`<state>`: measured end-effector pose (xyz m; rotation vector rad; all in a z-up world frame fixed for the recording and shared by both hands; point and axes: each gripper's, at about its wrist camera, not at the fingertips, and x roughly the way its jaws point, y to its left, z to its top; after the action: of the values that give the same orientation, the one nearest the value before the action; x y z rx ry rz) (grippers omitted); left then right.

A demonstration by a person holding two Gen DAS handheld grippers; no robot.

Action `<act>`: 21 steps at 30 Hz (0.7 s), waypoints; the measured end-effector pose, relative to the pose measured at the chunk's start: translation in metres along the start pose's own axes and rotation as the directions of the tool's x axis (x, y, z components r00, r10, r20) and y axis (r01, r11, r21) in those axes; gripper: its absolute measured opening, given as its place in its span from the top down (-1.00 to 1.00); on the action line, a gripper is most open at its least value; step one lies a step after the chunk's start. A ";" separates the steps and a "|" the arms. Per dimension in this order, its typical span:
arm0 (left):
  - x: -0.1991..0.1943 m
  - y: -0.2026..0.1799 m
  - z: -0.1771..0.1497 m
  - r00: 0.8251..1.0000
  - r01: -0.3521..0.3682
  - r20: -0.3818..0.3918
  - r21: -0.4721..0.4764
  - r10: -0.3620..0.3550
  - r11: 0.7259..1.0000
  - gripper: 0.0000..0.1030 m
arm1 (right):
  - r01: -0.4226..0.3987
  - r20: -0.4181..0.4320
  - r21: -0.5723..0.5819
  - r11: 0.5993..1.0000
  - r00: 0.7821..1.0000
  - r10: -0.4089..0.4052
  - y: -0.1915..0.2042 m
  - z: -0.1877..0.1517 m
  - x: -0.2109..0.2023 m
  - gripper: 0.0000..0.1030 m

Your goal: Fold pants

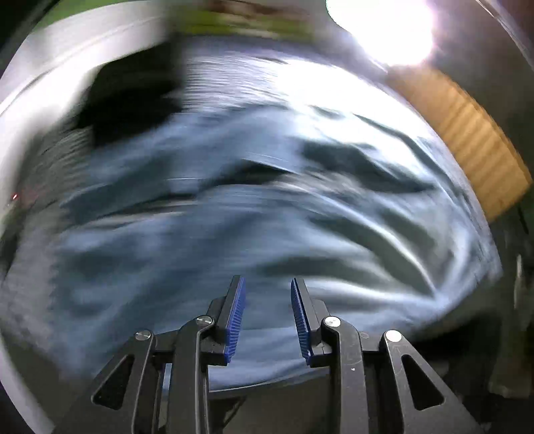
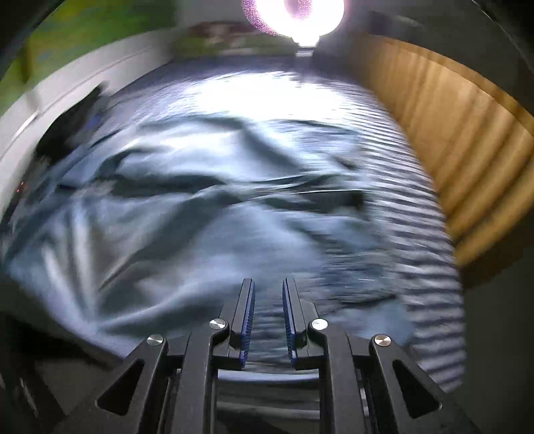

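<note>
1. Crumpled blue-grey fabric pants [image 1: 267, 217] sprawl over a striped surface [image 2: 417, 233].
2. Left hand-held gripper [image 1: 268, 283] and right hand-held gripper [image 2: 268, 283] both gape, empty.
3. Dark blurred object [image 1: 130, 100] beyond; tan wooden panel [image 2: 450, 133] alongside.

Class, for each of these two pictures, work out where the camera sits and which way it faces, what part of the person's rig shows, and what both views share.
Left wrist view: sits on the left gripper, looking forward and down over the rumpled blue-grey pants; its black linkage and blue-padded jaws show, standing apart.
Right wrist view: sits on the right gripper, facing the same pants and the dark ribbed bedcover; its jaws show, apart with nothing between.
Shared: the pants, the tan wooden panel, a bright lamp glare; both are motion-blurred.
</note>
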<state>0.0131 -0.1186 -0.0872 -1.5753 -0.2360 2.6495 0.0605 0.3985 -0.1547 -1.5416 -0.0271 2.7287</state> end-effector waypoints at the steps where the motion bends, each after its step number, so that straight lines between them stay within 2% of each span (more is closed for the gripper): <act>1: -0.013 0.032 0.001 0.999 -0.033 0.031 -0.077 0.036 0.996 0.41 | -0.016 -0.016 -0.037 0.999 1.000 0.016 0.016 -0.003 0.006 0.69; 3: -0.034 0.093 -0.003 0.994 -0.061 0.072 -0.223 0.078 0.973 0.41 | -0.051 -0.065 -0.076 0.996 0.997 0.046 0.043 -0.012 0.026 0.69; 5: -0.056 0.156 -0.010 0.983 -0.116 0.099 -0.338 0.158 0.934 0.36 | -0.089 -0.143 -0.115 0.989 0.987 0.072 0.066 -0.021 0.042 0.69; 7: -0.060 0.203 -0.013 0.969 -0.186 0.082 -0.376 0.233 0.908 0.08 | -0.124 -0.202 -0.161 0.979 0.975 0.090 0.087 -0.026 0.051 0.69; 9: -0.053 0.239 -0.013 0.968 -0.194 0.066 -0.423 0.244 0.885 -0.05 | -0.149 -0.196 -0.191 0.970 0.974 0.111 0.106 -0.019 0.046 0.69; 10: -0.043 0.255 -0.010 0.972 -0.184 0.053 -0.430 0.228 0.884 -0.14 | -0.168 -0.174 -0.196 0.966 0.976 0.134 0.117 -0.008 0.040 0.69; 12: -0.019 0.270 -0.003 0.979 -0.169 0.029 -0.424 0.200 0.890 -0.27 | -0.177 -0.133 -0.197 0.964 0.979 0.153 0.130 0.012 0.033 0.65; 13: 0.007 0.271 0.003 0.990 -0.123 0.013 -0.425 0.142 0.897 -0.38 | -0.184 -0.110 -0.201 0.962 0.980 0.164 0.140 0.025 0.031 0.59; 15: 0.040 0.275 0.009 0.997 -0.076 -0.016 -0.430 0.077 0.900 -0.42 | -0.201 -0.085 -0.217 0.955 0.979 0.186 0.164 0.048 0.034 0.55; 20: 0.094 0.275 0.023 0.993 -0.116 -0.069 -0.430 0.095 0.895 -0.40 | -0.232 -0.110 -0.257 0.938 0.972 0.210 0.213 0.066 0.058 0.55; 21: 0.101 0.275 0.023 0.992 -0.122 -0.069 -0.429 0.103 0.895 -0.30 | -0.234 -0.116 -0.263 0.936 0.971 0.210 0.218 0.066 0.063 0.55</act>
<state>-0.0459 -0.3807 -0.2069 -1.8087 -0.8074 2.7823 -0.0284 0.1808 -0.1783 -1.8370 -0.2580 2.9303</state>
